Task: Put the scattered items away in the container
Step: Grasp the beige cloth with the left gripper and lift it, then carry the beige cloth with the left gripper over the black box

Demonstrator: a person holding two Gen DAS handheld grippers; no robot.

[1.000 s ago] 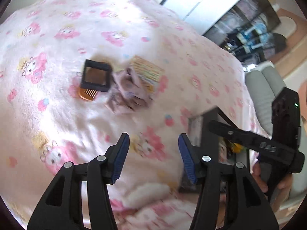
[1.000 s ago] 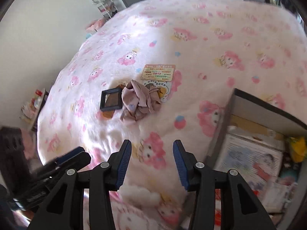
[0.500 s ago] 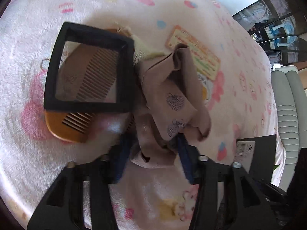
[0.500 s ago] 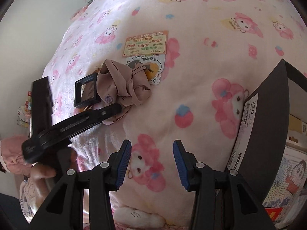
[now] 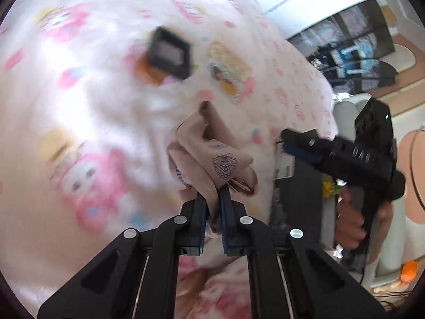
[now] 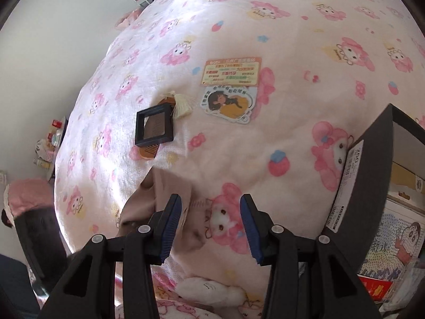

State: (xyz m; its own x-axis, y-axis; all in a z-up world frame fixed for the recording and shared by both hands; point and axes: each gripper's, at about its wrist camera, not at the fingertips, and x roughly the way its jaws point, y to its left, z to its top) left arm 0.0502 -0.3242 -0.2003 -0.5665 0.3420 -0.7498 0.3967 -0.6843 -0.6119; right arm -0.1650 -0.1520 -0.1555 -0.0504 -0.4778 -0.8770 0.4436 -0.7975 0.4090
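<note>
My left gripper [image 5: 212, 199] is shut on a beige cloth pouch [image 5: 212, 154] and holds it above the pink blanket; the pouch also shows in the right wrist view [image 6: 164, 191], just left of my right gripper. My right gripper [image 6: 211, 226] is open and empty, near the black container [image 6: 369, 175] at the right. A black square frame [image 6: 154, 126] lies on an orange wooden comb [image 6: 148, 151]. A printed card [image 6: 231, 74] and a cartoon sticker [image 6: 228, 105] lie beyond them. The right gripper shows in the left wrist view [image 5: 300, 148] at the container's rim.
The pink cartoon blanket [image 6: 265, 26] covers the whole bed. The container holds printed books and packets [image 6: 398, 239]. A shelf with small items [image 6: 53, 138] stands at the far left wall. Dark shelving [image 5: 350, 53] and a grey sofa [image 5: 345, 111] stand beyond the bed.
My left gripper has shut on the pouch and lifted it off the blanket, toward the container. The tassel and sticker it covered now show. The right gripper has stayed open.
</note>
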